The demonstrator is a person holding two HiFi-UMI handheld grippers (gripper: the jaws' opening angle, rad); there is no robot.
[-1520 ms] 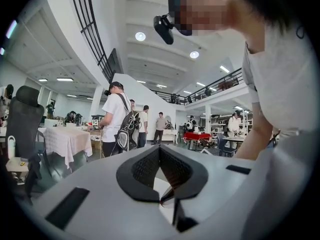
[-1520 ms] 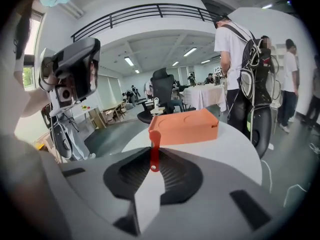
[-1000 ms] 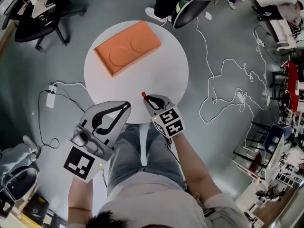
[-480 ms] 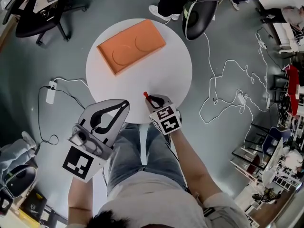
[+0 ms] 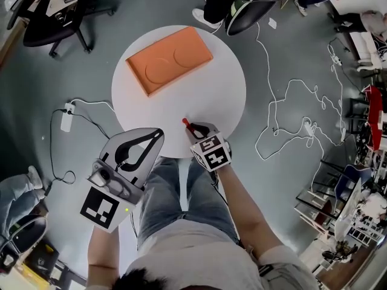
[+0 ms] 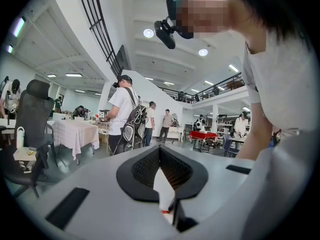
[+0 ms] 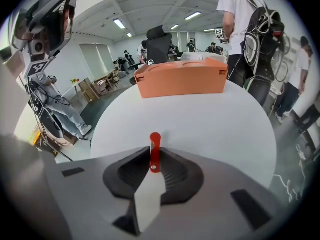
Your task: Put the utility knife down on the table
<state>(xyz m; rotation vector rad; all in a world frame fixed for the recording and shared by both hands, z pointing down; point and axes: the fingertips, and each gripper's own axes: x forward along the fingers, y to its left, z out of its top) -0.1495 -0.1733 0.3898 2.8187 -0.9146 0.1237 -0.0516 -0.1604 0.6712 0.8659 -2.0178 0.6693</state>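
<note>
1. Not done yet: the red utility knife (image 7: 155, 151) stands clamped in the right gripper (image 5: 195, 127), just below the head view's centre, at the white table's (image 5: 181, 95) near edge.
2. Left to do, as I judge it: lower the knife and let go.
3. The left gripper (image 5: 158, 133) hangs at lower left, jaws together, empty.

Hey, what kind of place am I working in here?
Most likely a big open-plan lab or workshop hall: a black wheeled office chair on a bare grey floor, a white power strip lying on that floor, and a standing person with a backpack.
</note>
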